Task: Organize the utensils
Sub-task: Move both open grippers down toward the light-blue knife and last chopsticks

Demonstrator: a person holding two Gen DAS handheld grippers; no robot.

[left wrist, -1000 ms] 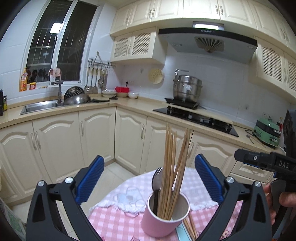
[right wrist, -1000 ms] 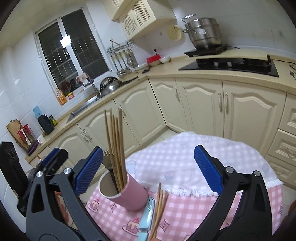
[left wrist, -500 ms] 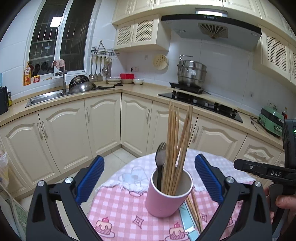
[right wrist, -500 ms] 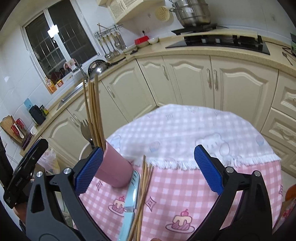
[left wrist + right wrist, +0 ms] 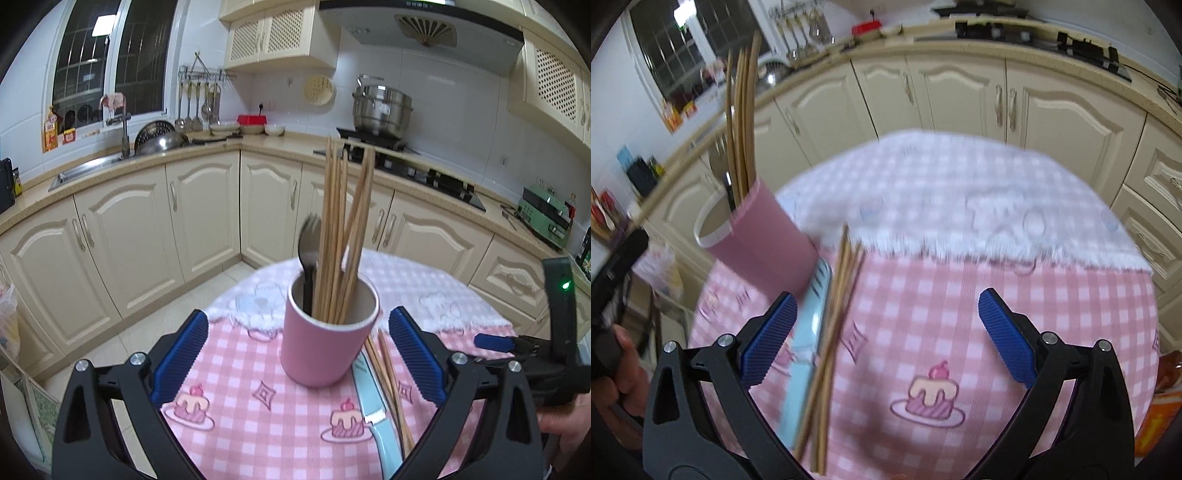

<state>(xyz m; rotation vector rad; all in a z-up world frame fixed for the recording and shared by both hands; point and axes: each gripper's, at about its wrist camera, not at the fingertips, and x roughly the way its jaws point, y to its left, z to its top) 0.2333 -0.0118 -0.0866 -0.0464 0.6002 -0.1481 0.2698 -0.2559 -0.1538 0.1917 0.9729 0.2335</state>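
Both tongs gape wide and hold nothing. The left tongs [image 5: 295,360] frame the pink cup [image 5: 328,334] standing on the counter [image 5: 236,417]; the right tongs [image 5: 886,338] hang above the loose chopsticks [image 5: 831,321] and one blue knife [image 5: 807,343] lying just beside it. Next step, likely: the right tongs close on these. Inside the cup: one dark fork [image 5: 308,258] and a bundle of chopsticks, too crowded to count.
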